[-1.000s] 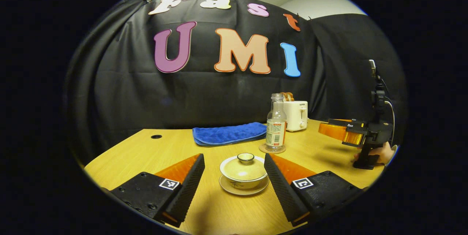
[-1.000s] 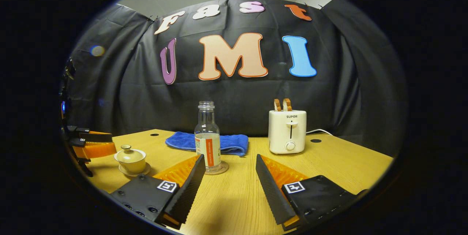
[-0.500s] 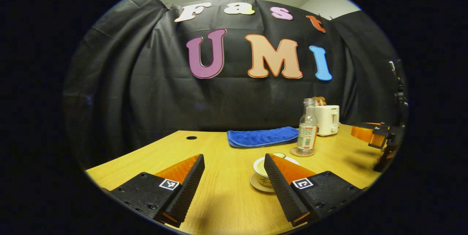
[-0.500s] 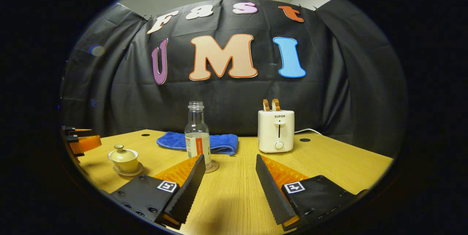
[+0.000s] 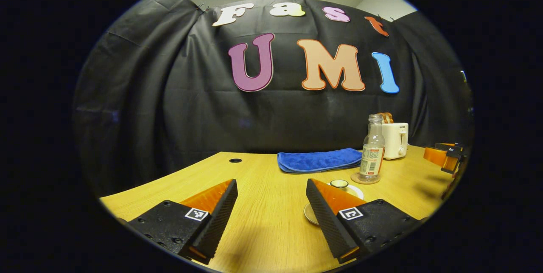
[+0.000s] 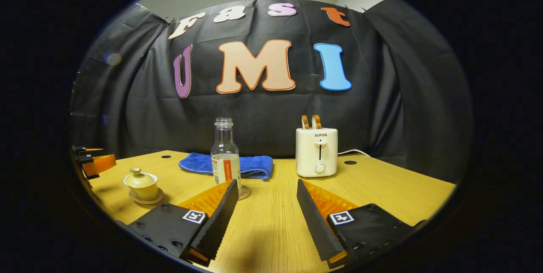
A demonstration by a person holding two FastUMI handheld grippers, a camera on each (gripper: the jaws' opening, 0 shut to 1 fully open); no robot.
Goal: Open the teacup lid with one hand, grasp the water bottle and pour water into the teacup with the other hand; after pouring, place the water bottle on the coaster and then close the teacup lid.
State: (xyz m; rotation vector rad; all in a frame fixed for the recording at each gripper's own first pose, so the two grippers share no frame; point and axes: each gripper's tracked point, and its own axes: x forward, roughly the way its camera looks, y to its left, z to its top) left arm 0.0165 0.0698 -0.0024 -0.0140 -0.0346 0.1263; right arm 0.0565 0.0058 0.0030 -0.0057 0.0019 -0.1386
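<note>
The left gripper (image 5: 271, 205) is held low over the light wooden table (image 5: 263, 179) with jaws spread wide and nothing between them; the small cream ceramic teacup with its knobbed lid (image 6: 140, 181) is seen outside the gap, partly hidden behind the right-hand jaw, so no grip on the lid is set up yet. The lid is on the cup, which sits on its saucer (image 6: 146, 198). The right gripper (image 6: 265, 207) is likewise held wide and empty. The clear glass water bottle with a printed label (image 6: 225, 158) stands upright on the round coaster (image 6: 243, 193), just beyond the tip of the left-hand jaw, off the gap's centre line, presumably kept there as the pick-up and return spot. A folded blue cloth (image 6: 250, 166) and a white toaster (image 6: 316, 152) are noted farther ahead of the jaws, well apart from both.
</note>
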